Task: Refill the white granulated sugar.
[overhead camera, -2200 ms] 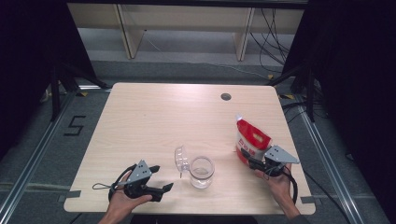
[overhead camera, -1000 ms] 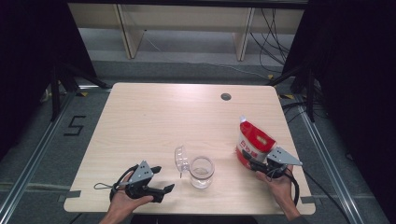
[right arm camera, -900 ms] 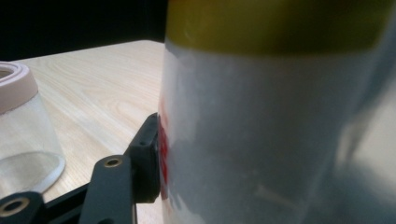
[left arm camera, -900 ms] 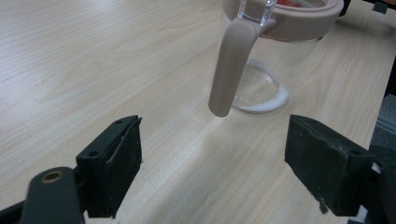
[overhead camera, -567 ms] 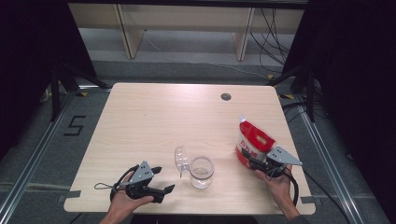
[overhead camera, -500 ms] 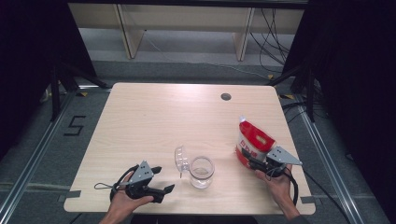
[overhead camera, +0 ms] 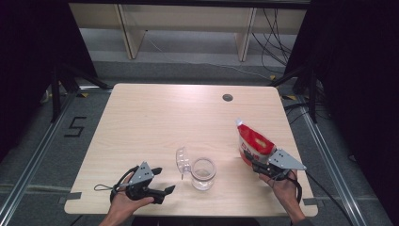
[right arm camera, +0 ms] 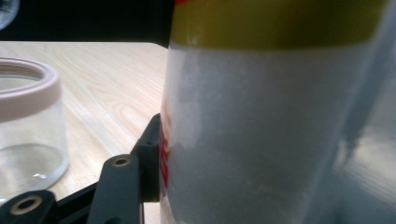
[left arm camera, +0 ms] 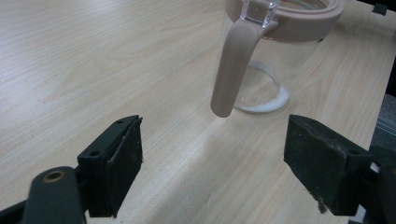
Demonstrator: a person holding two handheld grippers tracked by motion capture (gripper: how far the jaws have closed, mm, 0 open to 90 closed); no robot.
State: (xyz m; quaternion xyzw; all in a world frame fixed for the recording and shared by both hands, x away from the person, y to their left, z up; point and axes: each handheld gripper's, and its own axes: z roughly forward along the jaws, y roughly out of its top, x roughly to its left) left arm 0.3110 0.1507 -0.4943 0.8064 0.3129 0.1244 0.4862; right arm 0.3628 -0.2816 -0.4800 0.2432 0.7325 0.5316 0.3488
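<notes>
A clear glass jar [overhead camera: 203, 173] with a pink rim stands near the table's front middle, its hinged lid [overhead camera: 181, 160] flipped open to the left. My left gripper [overhead camera: 164, 180] rests open on the table left of the jar; in the left gripper view its jaws [left arm camera: 212, 163] stand wide apart, aimed at the jar [left arm camera: 285, 56] and its hanging pink clasp [left arm camera: 231, 65]. To the right stands a red and white pouch [overhead camera: 252, 143], tilted, with my right gripper [overhead camera: 256, 162] shut on its lower part. Those jaws have just been closing on the pouch [right arm camera: 280, 130]; one finger [right arm camera: 149, 154] presses its side.
The wooden table [overhead camera: 155, 122] has a round cable hole [overhead camera: 227, 97] at the back right. The person's hands come in at the front edge. Dark floor, rails and a shelf frame lie beyond the table.
The right gripper and the pouch have shifted slightly to the right. The left gripper and the jar have stayed where they were.
</notes>
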